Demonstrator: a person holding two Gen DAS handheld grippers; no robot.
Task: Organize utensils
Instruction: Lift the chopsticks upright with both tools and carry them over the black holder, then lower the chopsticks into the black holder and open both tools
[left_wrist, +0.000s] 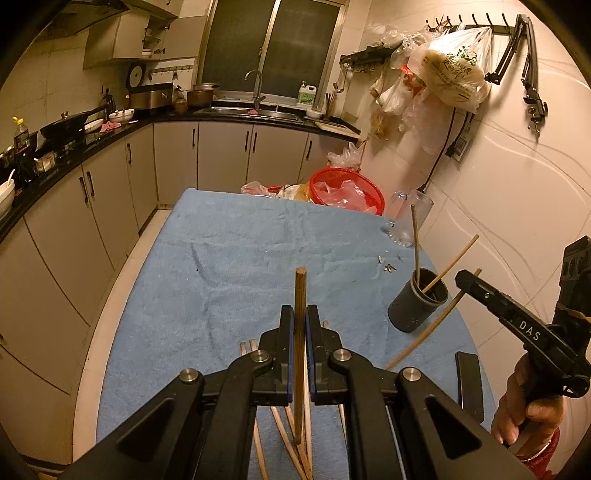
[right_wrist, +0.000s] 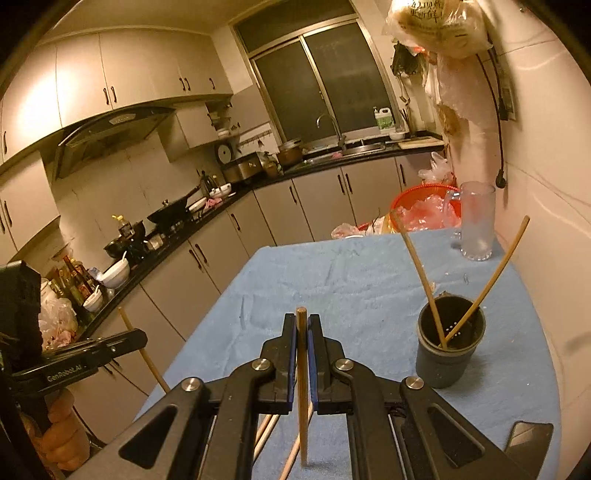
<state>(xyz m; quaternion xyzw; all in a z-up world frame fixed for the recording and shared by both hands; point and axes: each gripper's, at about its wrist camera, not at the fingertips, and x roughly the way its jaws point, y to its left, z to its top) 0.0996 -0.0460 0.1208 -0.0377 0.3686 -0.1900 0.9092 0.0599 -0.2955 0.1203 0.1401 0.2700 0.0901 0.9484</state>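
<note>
Both hand-held grippers, left (left_wrist: 300, 314) and right (right_wrist: 302, 321), each pinch one upright chopstick (left_wrist: 299, 347) between nearly closed jaws.

Both black hand-held grippers, left (left_wrist: 300, 325) and right (right_wrist: 302, 332), carry blue-lined fingers and silver pivot screws; white "DAS" lettering at 3 o'clock.

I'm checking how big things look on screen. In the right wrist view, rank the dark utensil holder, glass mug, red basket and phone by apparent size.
1. Dark utensil holder, though nearest.
2. Glass mug.
3. Red basket and phone: both partly hidden or cropped, so unranked.
</note>
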